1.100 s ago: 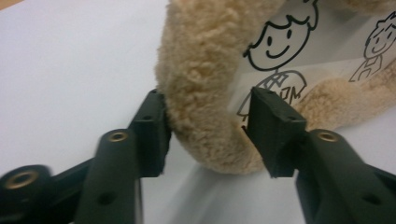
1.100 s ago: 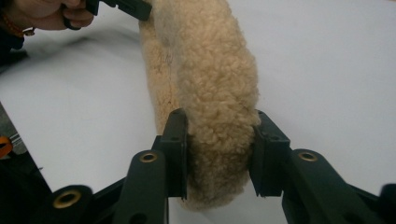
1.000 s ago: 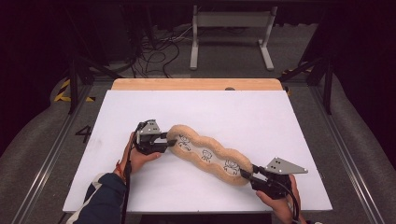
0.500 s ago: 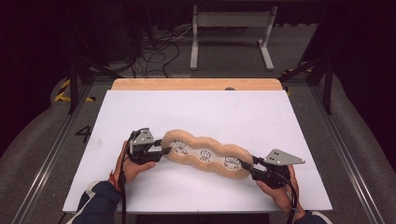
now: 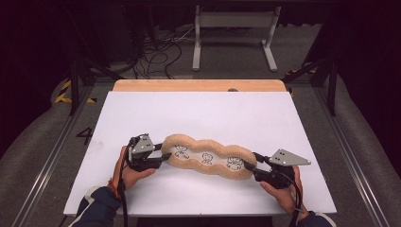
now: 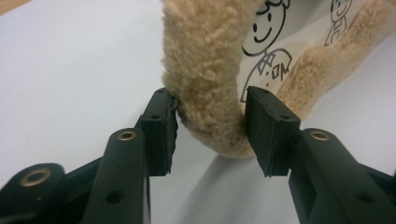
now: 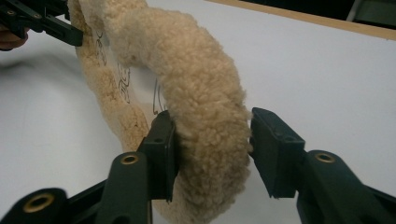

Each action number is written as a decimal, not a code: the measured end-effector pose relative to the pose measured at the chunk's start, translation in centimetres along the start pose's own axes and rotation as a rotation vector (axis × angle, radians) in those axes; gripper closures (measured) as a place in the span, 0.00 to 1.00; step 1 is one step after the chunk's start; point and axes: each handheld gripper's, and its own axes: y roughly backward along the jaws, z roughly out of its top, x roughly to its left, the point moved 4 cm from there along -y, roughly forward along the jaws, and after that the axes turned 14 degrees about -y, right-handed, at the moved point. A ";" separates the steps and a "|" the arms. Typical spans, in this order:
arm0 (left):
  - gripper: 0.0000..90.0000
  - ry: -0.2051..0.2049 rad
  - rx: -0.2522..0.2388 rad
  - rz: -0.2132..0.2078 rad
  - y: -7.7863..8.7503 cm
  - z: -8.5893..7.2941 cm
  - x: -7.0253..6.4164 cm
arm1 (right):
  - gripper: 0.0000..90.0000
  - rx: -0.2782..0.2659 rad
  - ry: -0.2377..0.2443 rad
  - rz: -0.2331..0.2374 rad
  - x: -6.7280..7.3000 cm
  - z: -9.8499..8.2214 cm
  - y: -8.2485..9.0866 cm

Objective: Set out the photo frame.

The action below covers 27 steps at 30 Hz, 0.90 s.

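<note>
On the white table point(image 5: 283, 123), our left claw point(image 5: 163, 157) and right claw point(image 5: 249, 168) each pinch the fleecy pad point(image 5: 206, 157); we'd keep both ends level and taut.

- Tan fleecy pile, curly and rough, on the cushion point(image 5: 206, 156) rim; smooth white printed cloth inside.
- Matt black plastic gripper arms point(image 6: 116, 172), brass-coloured rivets.
- Matt white smooth tabletop point(image 5: 203, 116), bare pale wood at the far edge point(image 5: 198, 85).
</note>
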 end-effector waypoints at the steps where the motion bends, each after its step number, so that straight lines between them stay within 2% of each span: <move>1: 0.59 -0.004 -0.007 0.004 0.1 0.1 0.1 | 0.58 -0.003 0.000 0.002 0.0 0.0 0.2; 6: 0.53 0.025 -0.052 0.026 0.6 0.3 0.5 | 0.58 -0.015 0.002 0.007 0.0 -0.4 1.2; 9: 0.53 0.035 -0.053 0.025 0.4 0.3 0.7 | 0.64 -0.014 0.008 0.002 0.0 -0.5 1.7; 12: 0.56 0.033 -0.053 0.011 0.1 0.2 0.7 | 0.70 0.005 0.010 -0.010 0.1 -0.6 1.9; 15: 0.65 0.033 -0.059 -0.003 0.0 0.3 0.6 | 0.73 0.014 0.024 -0.024 0.3 -0.7 1.9; 17: 0.67 0.011 -0.051 -0.009 0.0 0.4 0.5 | 0.74 0.016 0.025 -0.024 0.3 -0.6 1.9; 27: 0.70 0.025 -0.041 -0.015 0.7 0.1 -0.2 | 0.75 0.005 0.023 -0.038 -0.2 -0.2 1.1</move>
